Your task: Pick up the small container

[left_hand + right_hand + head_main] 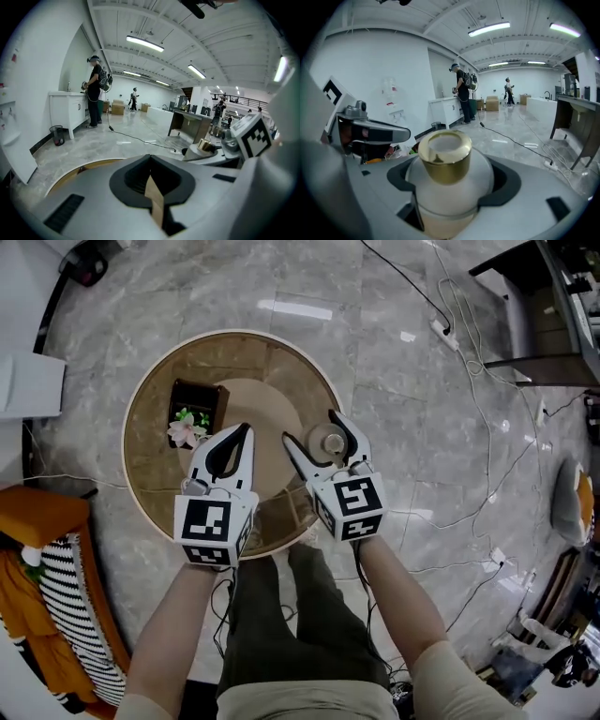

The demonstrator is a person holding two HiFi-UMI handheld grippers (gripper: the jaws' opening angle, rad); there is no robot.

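The right gripper (311,429) fingers are clamping the small white gold-capped container (449,173) over the round wooden surface (150,427). The left gripper (242,432) fingers are sitting closed, holding nothing.

Round wooden table (150,465) bears a flower box (202,397).

The long white ceiling lamps (490,29) make the big room bright. The shiny grey marble floor (394,362) throws back white spots of glare. Shadows are pale and soft. All three pictures bend like a fishbowl, and both gripper views have dark round corners. Things right up close to a camera look fuzzy, like the small round white container with a shiny gold cap (450,180)
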